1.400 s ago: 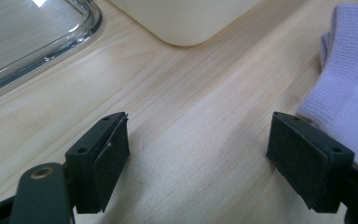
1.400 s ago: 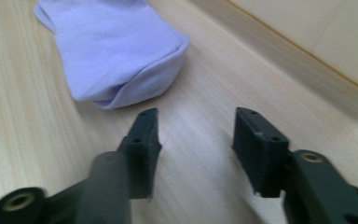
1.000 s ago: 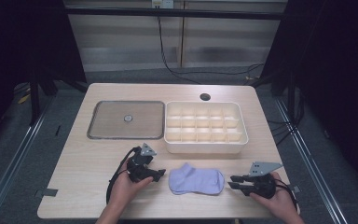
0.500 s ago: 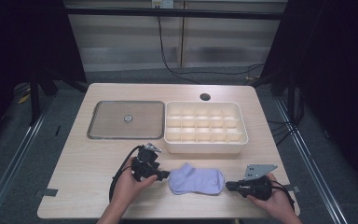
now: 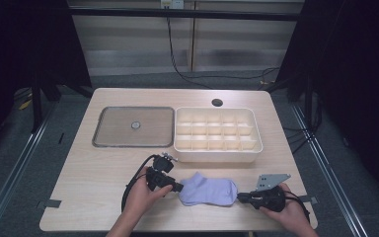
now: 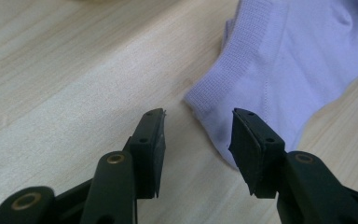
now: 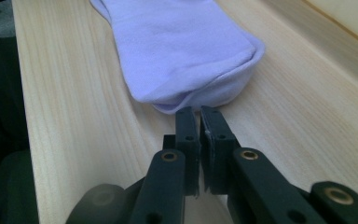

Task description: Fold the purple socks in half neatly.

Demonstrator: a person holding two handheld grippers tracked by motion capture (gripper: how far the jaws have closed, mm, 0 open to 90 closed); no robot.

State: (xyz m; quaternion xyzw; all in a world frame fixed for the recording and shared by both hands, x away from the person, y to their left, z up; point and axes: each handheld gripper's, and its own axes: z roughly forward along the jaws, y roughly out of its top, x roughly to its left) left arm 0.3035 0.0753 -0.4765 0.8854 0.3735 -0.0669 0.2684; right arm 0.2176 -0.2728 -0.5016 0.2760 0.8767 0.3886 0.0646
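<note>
My left gripper (image 6: 198,135) has just been closing, jaws apart, sock (image 5: 208,189) cuff just ahead between them, unpinched. My right gripper (image 7: 199,116) is clenched on the sock toe edge, flat on worktop (image 5: 94,173).

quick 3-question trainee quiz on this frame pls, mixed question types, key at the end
1. True or false: the sock lies inside the divided tray.
2. In the left gripper view, how do the left tool's jaws stand?
A. pressed together on the sock's toe
B. apart, with the ribbed cuff edge reaching between them, pads not pressing it
C. apart over the flat lid
3. Fill in: the flat lid with a small centre knob lies to the ____ of the divided tray in the high view.

Key
1. False: it lies flat on the table, in front of the tray.
2. B
3. left
</note>
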